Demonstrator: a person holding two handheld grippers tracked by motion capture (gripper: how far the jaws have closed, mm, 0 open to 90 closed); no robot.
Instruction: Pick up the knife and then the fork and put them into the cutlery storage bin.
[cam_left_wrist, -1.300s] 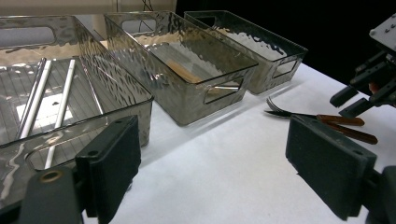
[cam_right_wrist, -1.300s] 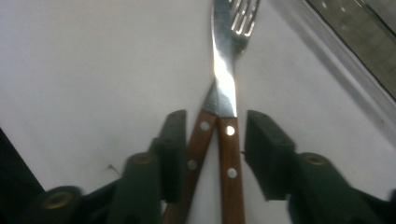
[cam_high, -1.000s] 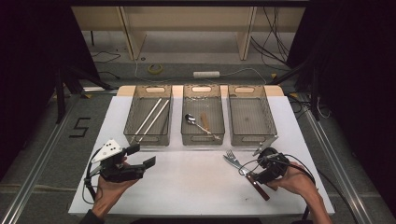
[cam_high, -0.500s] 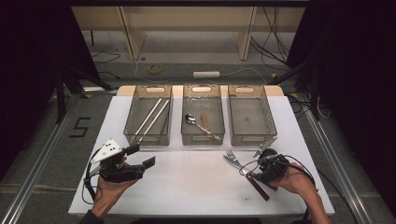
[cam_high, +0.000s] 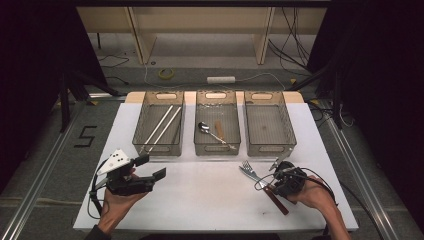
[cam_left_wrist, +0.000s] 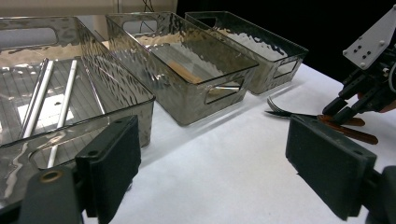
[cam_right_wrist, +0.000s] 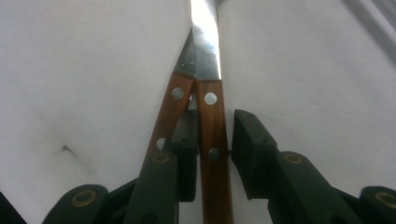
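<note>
Wooden-handled fork (cam_high: 262, 182) lies flat on the white table (cam_high: 210, 197), directly under my right gripper (cam_high: 286, 181). In the right gripper view, a second wooden handle (cam_right_wrist: 169, 119) with a steel blade lies just beside the fork's handle (cam_right_wrist: 214, 140), to the left of my jaws' gap, the two handles meeting toward their metal ends. The fork's tines point away from my right gripper toward the trays.

Right gripper: jaws have just been closing. The fork's handle stands between them; the left pad is at the handle, while a narrow gap shows between the handle and the right pad. I cannot confirm a firm clamp.

Left gripper (cam_high: 134, 179): held in my left hand (cam_high: 117, 202) above the table, well apart from the fork, jaws wide apart, nothing between them.

Beyond both grippers, three clear plastic trays stand in a row. The left tray (cam_high: 159, 150), ahead of my left gripper, holds two pale chopsticks (cam_high: 161, 127). The middle tray (cam_high: 216, 147) holds a spoon (cam_high: 210, 131) and a wooden-coloured piece. The right tray (cam_high: 269, 147) stands ahead of my right gripper.

Surface: white board on a table. Room: dark curtains at both sides, grey floor with cables, a roll of tape (cam_high: 166, 73) and a marked "5" (cam_high: 85, 136).
</note>
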